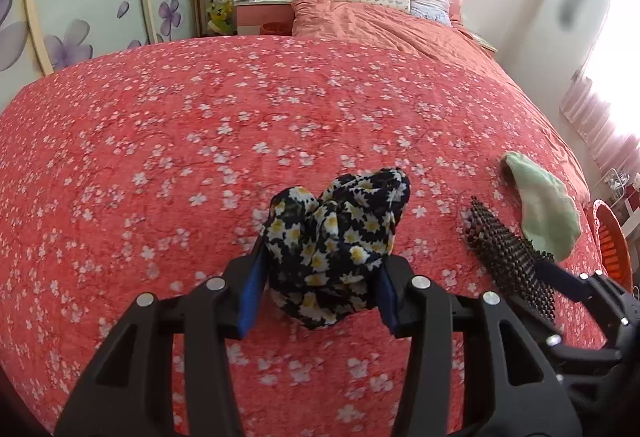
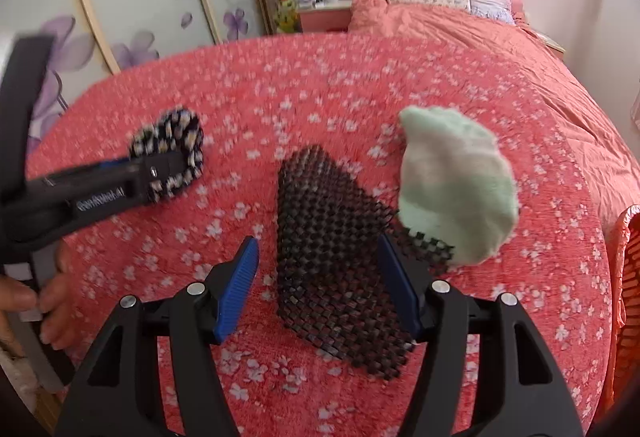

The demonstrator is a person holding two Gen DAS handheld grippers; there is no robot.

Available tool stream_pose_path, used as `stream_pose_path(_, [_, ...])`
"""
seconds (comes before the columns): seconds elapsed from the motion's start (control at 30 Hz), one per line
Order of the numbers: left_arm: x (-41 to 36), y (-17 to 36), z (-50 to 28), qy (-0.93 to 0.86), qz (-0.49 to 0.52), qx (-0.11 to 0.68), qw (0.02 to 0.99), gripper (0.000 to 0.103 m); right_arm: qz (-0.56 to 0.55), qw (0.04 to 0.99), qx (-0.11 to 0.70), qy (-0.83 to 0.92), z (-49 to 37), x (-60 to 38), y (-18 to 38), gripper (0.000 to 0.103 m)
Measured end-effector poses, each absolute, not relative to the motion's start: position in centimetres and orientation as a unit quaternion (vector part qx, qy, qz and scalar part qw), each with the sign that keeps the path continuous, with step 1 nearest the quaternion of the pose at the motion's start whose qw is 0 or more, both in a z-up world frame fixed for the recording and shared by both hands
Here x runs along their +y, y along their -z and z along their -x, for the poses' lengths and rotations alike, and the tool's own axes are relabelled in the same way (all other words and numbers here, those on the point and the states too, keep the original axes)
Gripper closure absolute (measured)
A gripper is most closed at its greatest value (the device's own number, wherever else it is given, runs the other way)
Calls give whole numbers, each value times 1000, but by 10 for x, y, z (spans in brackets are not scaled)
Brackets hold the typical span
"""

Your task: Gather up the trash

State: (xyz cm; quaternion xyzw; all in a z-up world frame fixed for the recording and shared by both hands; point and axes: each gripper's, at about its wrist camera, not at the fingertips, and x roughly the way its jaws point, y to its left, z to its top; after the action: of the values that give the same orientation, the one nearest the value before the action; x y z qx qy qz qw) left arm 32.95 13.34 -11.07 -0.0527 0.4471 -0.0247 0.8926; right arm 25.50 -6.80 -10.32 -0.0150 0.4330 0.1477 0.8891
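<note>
At the lower centre of the left wrist view, the left gripper (image 1: 320,277) is holding a bunched daisy-print cloth (image 1: 340,233), its blue fingers (image 1: 252,293) clamped on either side of the fabric over the bed (image 1: 160,141). To the right in that frame, a dark beaded mat (image 1: 504,257) is lying on the red flowered cover, with a pale green cloth (image 1: 544,209) beside and partly overlapping its far end. An orange basket (image 1: 612,237) is showing at the right edge, off the side of the bed.

In the right wrist view, the right gripper (image 2: 320,277) is hovering low over the mat (image 2: 332,237), its fingers (image 2: 236,289) standing wide apart on both sides of the mat and clamped on nothing. The green cloth (image 2: 456,185) is sitting at the upper right of the mat, touching its corner. At the left of this frame, the left gripper (image 2: 160,173) is appearing blurred with the daisy cloth (image 2: 176,141) in its grip, and a hand (image 2: 52,297) is gripping its handle at the lower left.
</note>
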Motion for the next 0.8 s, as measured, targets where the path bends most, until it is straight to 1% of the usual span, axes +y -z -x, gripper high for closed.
stream_pose_path(0.03, [132, 111, -330, 25, 52, 447, 893, 60, 26, 892, 428, -143, -255, -65, 103, 43])
stream_pose_path(0.07, [131, 111, -330, 26, 52, 446, 893, 68, 32, 893, 427, -139, -254, -64, 103, 49])
stream_pose_path(0.1, [130, 112, -331, 29, 51, 446, 893, 71, 32, 895, 425, -133, -254, -66, 103, 57])
stream_pose_path(0.13, [128, 112, -331, 28, 47, 445, 894, 72, 26, 895, 425, -132, -254, -68, 103, 60])
stream_pose_path(0.2, [126, 113, -329, 27, 39, 441, 896, 73, 4, 897, 421, -135, -255, -78, 103, 72])
stream_pose_path(0.27, [125, 115, -327, 23, 32, 438, 898, 72, -12, 897, 421, -136, -255, -86, 103, 76])
stream_pose_path(0.33, [122, 117, -324, 18, 21, 431, 902, 70, -15, 897, 421, -133, -254, -86, 104, 76])
stream_pose_path(0.5, [113, 120, -319, 15, 19, 431, 902, 69, -3, 899, 421, -125, -253, -81, 104, 76])
stream_pose_path(0.53, [115, 120, -319, 12, 22, 431, 902, 67, -6, 898, 421, -126, -253, -81, 104, 76])
stream_pose_path(0.67, [122, 121, -317, 12, 34, 431, 901, 66, -13, 898, 422, -123, -251, -86, 105, 76])
stream_pose_path(0.8, [124, 121, -319, 6, 20, 433, 901, 66, -13, 898, 422, -124, -251, -88, 107, 76])
